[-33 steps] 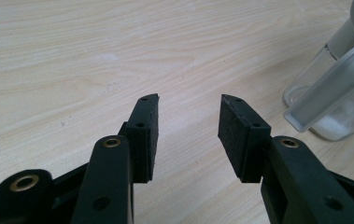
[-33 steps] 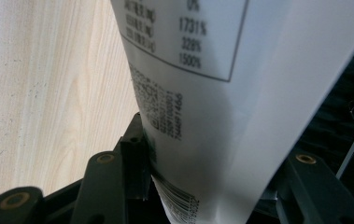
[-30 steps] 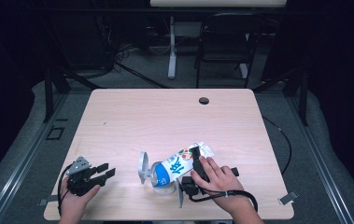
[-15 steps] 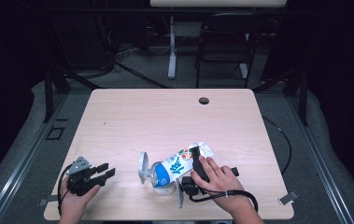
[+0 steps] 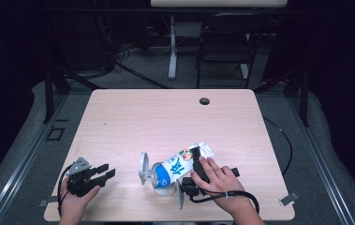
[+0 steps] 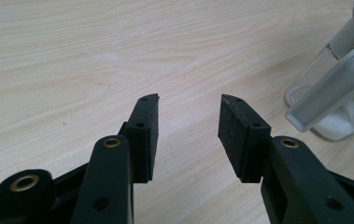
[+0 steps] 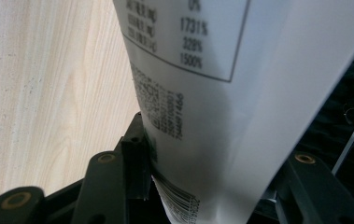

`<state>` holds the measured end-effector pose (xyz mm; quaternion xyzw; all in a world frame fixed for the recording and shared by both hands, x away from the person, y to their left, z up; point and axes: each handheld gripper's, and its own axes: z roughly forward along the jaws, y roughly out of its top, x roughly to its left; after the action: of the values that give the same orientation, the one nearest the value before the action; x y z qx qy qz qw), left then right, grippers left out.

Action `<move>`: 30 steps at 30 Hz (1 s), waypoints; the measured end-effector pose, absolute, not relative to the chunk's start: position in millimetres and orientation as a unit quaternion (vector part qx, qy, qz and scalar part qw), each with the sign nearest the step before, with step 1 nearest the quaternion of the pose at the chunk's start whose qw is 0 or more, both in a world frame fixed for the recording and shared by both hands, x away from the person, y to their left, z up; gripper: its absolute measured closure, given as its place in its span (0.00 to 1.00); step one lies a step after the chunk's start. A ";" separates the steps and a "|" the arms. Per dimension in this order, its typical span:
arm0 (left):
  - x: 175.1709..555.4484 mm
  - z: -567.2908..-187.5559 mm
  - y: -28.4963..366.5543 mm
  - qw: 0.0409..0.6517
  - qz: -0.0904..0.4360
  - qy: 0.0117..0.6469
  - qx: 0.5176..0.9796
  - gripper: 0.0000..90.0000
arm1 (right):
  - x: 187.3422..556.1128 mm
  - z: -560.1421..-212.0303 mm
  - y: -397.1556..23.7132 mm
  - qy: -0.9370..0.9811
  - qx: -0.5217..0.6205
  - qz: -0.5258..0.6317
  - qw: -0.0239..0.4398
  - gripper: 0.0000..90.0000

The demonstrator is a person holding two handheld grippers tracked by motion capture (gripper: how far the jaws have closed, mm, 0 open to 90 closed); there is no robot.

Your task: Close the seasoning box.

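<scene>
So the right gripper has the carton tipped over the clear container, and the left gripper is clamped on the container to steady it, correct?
Not quite. The left gripper is open with nothing between its jaws, off to the side of the clear container, as the left gripper view shows. The right gripper does hold the carton tipped over the container.

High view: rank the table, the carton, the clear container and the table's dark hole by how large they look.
1. Table
2. Carton
3. Clear container, somewhat smaller than the carton, though the carton covers part of it
4. Dark hole
</scene>
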<state>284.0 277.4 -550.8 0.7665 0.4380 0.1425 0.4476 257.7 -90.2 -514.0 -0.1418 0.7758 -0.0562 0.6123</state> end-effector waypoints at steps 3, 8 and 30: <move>284.0 -550.9 277.3 0.448 0.143 0.438 0.766 0.65 | 257.8 -514.4 -90.4 0.776 -0.142 -0.054 0.613 0.58; 284.0 -550.8 277.4 0.448 0.143 0.438 0.766 0.65 | 257.6 -513.9 -90.1 0.775 -0.143 -0.057 0.613 0.58; 284.3 -550.0 278.6 0.444 0.142 0.439 0.768 0.65 | 257.4 -514.5 -90.7 0.771 -0.150 -0.057 0.617 0.59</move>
<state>284.3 278.6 -550.0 0.7681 0.4389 0.1416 0.4443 257.4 -90.7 -514.5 -0.1500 0.7706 -0.0570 0.6168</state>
